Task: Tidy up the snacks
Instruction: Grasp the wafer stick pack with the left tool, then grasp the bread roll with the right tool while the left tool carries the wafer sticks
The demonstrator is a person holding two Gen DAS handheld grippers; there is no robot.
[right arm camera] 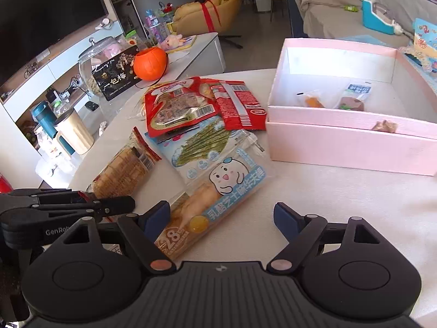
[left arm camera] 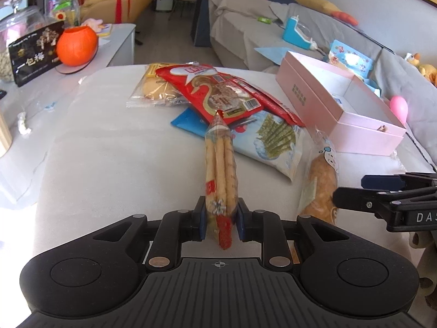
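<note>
glossy plastic snack wrappers [right arm camera: 177,109], matt pink box [right arm camera: 352,147]

Two matte black grippers [left arm camera: 220,218] [right arm camera: 222,216], blue pads, silver pivot screws, ribbed housings, white lettering.

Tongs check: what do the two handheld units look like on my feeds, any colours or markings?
Both are matte black plastic. The left tongs and right tongs have dark blue pads on linkage arms with round metal pivots, a ribbed centre deck and two round side bulges. White lettering is partly readable on each side. No cables or sleeves show.
</note>
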